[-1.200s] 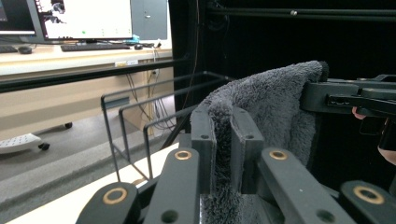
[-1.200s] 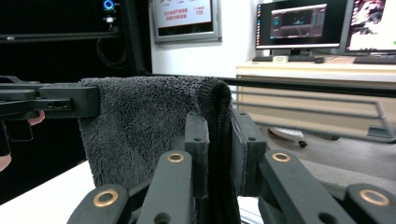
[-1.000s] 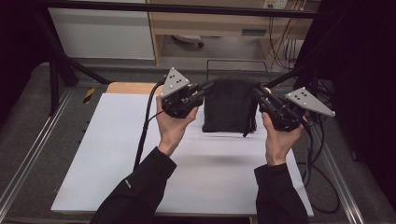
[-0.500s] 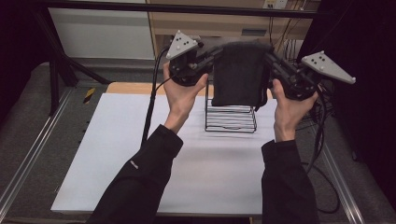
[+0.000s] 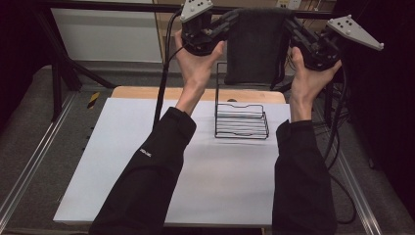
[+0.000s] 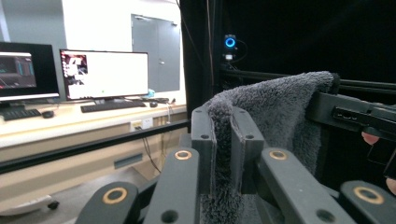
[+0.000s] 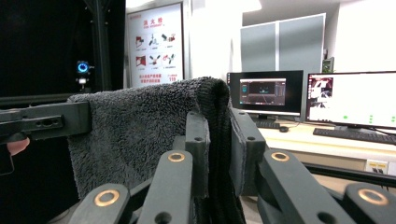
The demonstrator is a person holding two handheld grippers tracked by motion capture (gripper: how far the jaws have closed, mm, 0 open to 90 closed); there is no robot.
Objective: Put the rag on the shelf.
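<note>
Dark grey towel (image 5: 254, 46) hanging stretched between both tongs, high above the wire rack (image 5: 241, 117) on the bench (image 5: 122, 161). Left tongs (image 6: 223, 140) clenched on one top corner, right tongs (image 7: 218, 144) clenched on the other, pile squeezed between the pads. Judged step: carrying the towel clear of the rack. Best done level, both corners at the same height, top edge kept taut between the tongs to stop sagging. Worth holding the clench firm on both sides; thick pile could creep out. Lower hem to be kept clear of the rack's upright wire below.
</note>
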